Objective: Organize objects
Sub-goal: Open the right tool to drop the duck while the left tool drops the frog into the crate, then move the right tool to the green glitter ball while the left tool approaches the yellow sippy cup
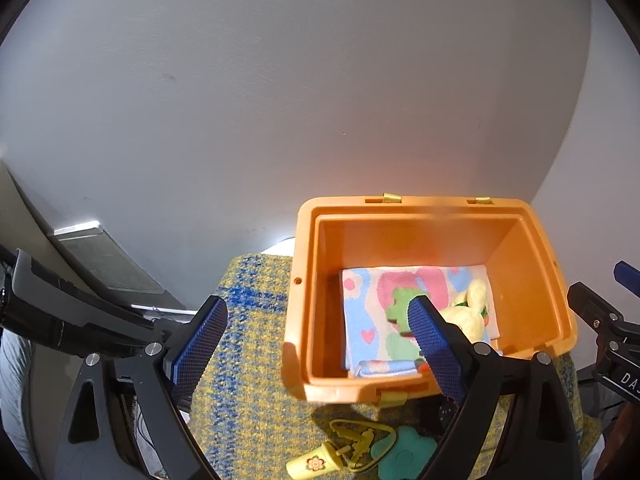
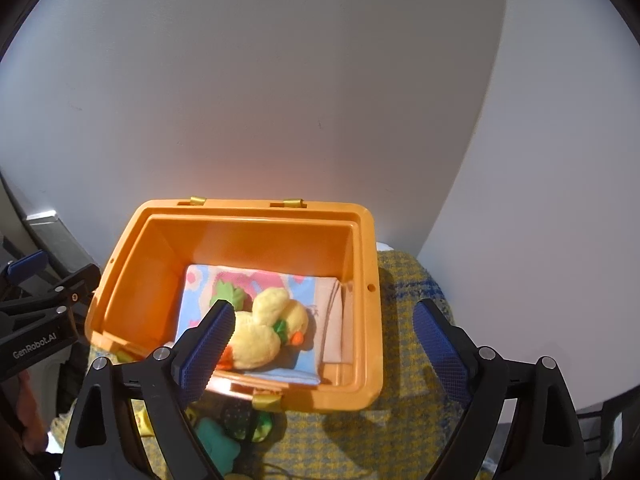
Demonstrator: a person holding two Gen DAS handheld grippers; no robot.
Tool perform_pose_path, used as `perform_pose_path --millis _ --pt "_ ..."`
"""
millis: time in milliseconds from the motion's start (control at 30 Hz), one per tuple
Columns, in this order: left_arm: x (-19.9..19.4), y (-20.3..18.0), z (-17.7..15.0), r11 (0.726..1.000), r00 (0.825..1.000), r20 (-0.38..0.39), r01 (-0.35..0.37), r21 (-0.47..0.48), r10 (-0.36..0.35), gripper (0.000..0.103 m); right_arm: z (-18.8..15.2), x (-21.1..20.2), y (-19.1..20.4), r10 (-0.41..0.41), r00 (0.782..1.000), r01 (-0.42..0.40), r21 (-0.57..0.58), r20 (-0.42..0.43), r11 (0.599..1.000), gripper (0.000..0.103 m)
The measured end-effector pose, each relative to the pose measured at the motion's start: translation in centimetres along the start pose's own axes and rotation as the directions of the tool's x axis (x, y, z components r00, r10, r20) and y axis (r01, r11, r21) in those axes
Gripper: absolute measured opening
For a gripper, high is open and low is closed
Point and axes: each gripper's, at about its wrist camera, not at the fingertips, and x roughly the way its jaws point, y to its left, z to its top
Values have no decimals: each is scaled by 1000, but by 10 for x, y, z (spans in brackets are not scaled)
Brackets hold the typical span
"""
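An open orange plastic box stands on a yellow and blue woven cloth. Inside lie a folded pastel cloth with hearts and a yellow plush duck on top of it. My left gripper is open and empty, over the box's near left corner. My right gripper is open and empty, over the box's near right part. In front of the box lie a yellow toy with key shapes and a teal flower-shaped piece.
A plain pale wall rises right behind the box. A dark spotted item lies by the teal piece. A grey metal ledge is at the far left. The other gripper shows at each view's edge.
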Motion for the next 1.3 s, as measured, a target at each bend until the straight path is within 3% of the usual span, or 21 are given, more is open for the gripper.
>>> perform_pose_path --millis 133,300,867,1300 --pt "-10 6 -8 1000 1000 4 -5 -5 5 93 -6 -19 -4 10 1000 -10 -2 6 1000 91" --pt "-22 13 -20 1000 1000 20 -22 -3 22 93 -19 -35 0 140 990 -136 -138 19 981 92" --pt "-33 34 -78 998 998 6 -63 -26 63 94 -73 -40 9 170 986 -168 -137 3 976 92" --pt "0 34 -130 998 997 -62 -50 -28 48 94 -117 -20 18 183 983 -184 -163 -17 969 92"
